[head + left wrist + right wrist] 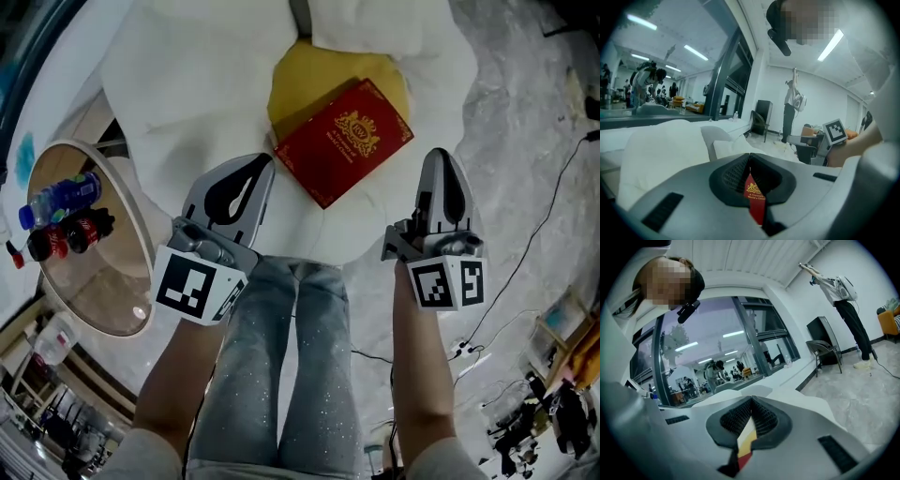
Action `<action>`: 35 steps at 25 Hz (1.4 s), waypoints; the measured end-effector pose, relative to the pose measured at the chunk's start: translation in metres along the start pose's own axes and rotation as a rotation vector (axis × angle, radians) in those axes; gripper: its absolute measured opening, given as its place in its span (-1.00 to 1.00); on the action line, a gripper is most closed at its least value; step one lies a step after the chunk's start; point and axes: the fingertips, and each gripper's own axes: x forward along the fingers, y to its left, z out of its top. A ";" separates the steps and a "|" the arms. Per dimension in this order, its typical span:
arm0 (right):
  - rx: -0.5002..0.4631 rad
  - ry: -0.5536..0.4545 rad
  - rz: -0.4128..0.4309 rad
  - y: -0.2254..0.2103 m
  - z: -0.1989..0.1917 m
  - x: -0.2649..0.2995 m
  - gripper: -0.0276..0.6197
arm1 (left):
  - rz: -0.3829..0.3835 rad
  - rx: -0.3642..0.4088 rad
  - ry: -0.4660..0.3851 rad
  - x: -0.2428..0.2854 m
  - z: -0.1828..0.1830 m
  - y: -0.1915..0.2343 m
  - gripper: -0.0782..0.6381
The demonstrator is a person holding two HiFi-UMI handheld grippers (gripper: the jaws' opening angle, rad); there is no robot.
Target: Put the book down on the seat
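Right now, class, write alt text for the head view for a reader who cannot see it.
A red book with gold print lies on a white seat, partly over a yellow cushion, free of both grippers. The left gripper and right gripper hover on either side, nearer the camera, jaws shut. A round glass table with bottles stands at the left.

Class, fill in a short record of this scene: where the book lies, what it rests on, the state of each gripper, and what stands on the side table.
Book: red book, lying flat, held by neither gripper
Rests on: yellow cushion on the white seat
Left gripper: shut, empty, near the book's left corner
Right gripper: shut, empty, apart from the book
Side table: round, with bottles
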 end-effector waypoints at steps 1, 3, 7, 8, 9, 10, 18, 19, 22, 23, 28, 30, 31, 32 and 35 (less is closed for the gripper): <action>-0.018 -0.003 0.010 0.004 0.008 0.000 -0.83 | 0.002 0.004 -0.007 -0.001 0.008 -0.001 -0.74; -0.066 -0.003 0.037 0.015 0.025 0.000 -0.83 | 0.009 0.007 -0.022 -0.005 0.023 -0.003 -0.74; -0.122 -0.013 0.070 0.038 0.057 -0.007 -0.83 | 0.011 0.022 -0.042 -0.017 0.054 -0.009 -0.74; -0.123 -0.019 0.073 0.042 0.065 -0.009 -0.83 | 0.011 0.028 -0.048 -0.019 0.062 -0.010 -0.74; -0.122 -0.028 0.078 0.046 0.074 -0.010 -0.83 | 0.013 0.034 -0.055 -0.021 0.070 -0.010 -0.74; -0.120 -0.036 0.082 0.049 0.084 -0.012 -0.83 | 0.016 0.038 -0.063 -0.023 0.079 -0.011 -0.74; -0.129 -0.077 0.076 0.079 0.172 -0.040 -0.83 | 0.046 0.042 -0.091 -0.066 0.152 -0.023 -0.74; -0.135 -0.085 0.074 0.083 0.185 -0.044 -0.83 | 0.046 0.041 -0.095 -0.072 0.161 -0.025 -0.74; -0.151 -0.107 0.070 0.094 0.221 -0.055 -0.83 | 0.050 0.054 -0.113 -0.088 0.190 -0.031 -0.74; -0.155 -0.113 0.068 0.098 0.232 -0.060 -0.83 | 0.053 0.058 -0.119 -0.094 0.200 -0.033 -0.74; -0.173 -0.149 0.066 0.117 0.282 -0.080 -0.83 | 0.070 0.075 -0.164 -0.119 0.251 -0.038 -0.74; -0.174 -0.160 0.067 0.125 0.297 -0.088 -0.83 | 0.070 0.077 -0.177 -0.128 0.269 -0.044 -0.74; -0.172 -0.163 0.069 0.129 0.303 -0.092 -0.83 | 0.068 0.079 -0.182 -0.133 0.277 -0.048 -0.74; -0.171 -0.165 0.071 0.133 0.310 -0.096 -0.83 | 0.067 0.083 -0.189 -0.138 0.286 -0.053 -0.74; -0.168 -0.165 0.078 0.149 0.328 -0.111 -0.83 | 0.071 0.093 -0.211 -0.157 0.313 -0.065 -0.74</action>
